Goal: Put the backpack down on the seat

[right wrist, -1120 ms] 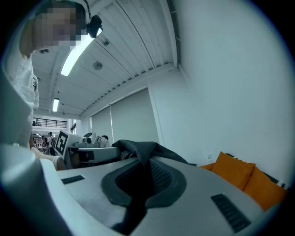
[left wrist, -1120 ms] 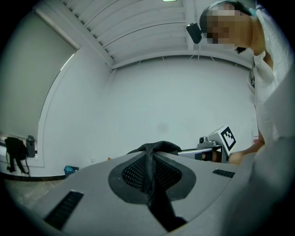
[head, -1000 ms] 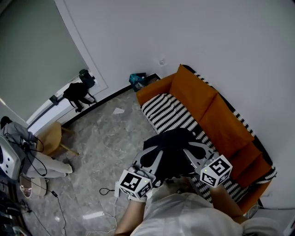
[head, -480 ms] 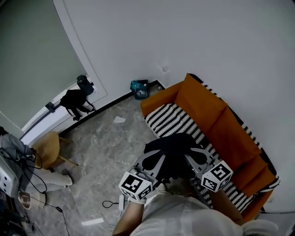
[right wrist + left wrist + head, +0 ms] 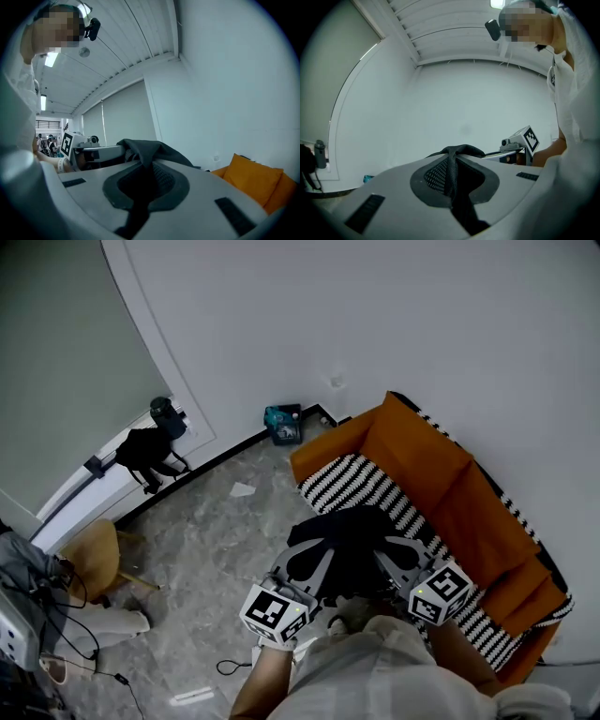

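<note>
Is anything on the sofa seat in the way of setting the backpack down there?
Nothing visible does. The backpack hangs pinched in the left hand-held gripper and the right hand-held gripper over the front edge of the striped seat; the seat that shows is bare, orange cushions only along its back.

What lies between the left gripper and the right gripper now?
A black fabric backpack, seen in the head view. The left gripper and the right gripper are both shut on its fabric.

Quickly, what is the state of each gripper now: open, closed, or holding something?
Left gripper: closed, holding the backpack by its fabric.
Right gripper: closed, also holding the backpack.
</note>
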Tool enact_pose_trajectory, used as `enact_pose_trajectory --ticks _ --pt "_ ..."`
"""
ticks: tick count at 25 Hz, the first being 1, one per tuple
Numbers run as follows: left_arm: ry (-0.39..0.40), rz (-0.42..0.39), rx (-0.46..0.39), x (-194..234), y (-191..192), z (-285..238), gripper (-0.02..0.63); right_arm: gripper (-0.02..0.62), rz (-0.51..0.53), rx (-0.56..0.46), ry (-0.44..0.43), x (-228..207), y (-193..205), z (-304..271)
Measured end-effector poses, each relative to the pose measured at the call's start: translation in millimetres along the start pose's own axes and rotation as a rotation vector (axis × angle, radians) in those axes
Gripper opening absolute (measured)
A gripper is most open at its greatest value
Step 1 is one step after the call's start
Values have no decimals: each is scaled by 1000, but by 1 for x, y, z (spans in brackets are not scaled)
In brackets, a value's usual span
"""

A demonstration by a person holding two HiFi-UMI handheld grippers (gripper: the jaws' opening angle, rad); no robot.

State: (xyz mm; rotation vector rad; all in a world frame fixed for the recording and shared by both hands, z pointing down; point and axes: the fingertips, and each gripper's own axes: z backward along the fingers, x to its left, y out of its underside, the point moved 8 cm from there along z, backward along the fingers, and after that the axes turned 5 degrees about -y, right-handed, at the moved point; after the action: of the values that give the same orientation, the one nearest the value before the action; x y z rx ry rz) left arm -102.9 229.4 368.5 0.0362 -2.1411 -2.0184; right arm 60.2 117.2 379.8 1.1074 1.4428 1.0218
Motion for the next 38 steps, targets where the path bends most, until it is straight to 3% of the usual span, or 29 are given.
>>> enact_pose_trajectory --ticks 8,16,32,38 --pt "19 51 15 29 13 -8 43 20 -19 40 13 -10 6 -25" --pt "46 72 36 49 17 -48 43 20 -30 40 34 -49 6 -38" --pt "172 57 155 133 19 -229 43 20 -111 47 100 -217 -7 -89" --pt "221 43 191 153 24 -300 43 20 -92 66 133 -281 -10 -96"
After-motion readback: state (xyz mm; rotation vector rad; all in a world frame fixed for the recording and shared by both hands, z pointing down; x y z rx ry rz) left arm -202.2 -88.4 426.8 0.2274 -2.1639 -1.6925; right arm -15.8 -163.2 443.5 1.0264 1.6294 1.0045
